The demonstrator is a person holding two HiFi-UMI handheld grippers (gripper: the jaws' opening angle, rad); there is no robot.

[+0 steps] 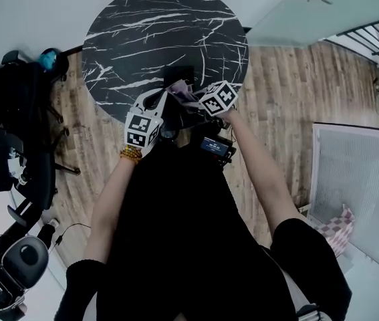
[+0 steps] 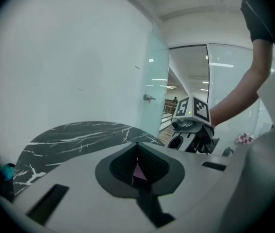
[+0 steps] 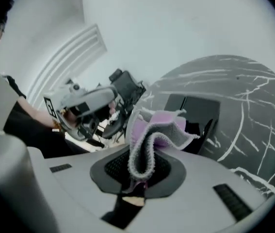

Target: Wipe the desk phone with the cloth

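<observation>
Near the front edge of the round black marble table (image 1: 142, 32), my two grippers meet over a pink-and-grey cloth (image 1: 180, 87). My right gripper (image 3: 138, 171) is shut on the cloth (image 3: 149, 140), which stands up in a fold from its jaws. A dark desk phone (image 3: 195, 111) lies on the table just behind the cloth, also in the head view (image 1: 179, 73). My left gripper (image 1: 164, 99) comes in from the left; its jaws (image 2: 137, 166) are shut with a sliver of pink between them. The right gripper's marker cube (image 2: 193, 109) shows in the left gripper view.
A black office chair (image 1: 15, 112) stands left of the table on the wooden floor. A glass wall (image 1: 323, 12) runs behind the table at the right. A white ribbed panel (image 1: 356, 179) and a pink checked item (image 1: 339, 226) sit at the right.
</observation>
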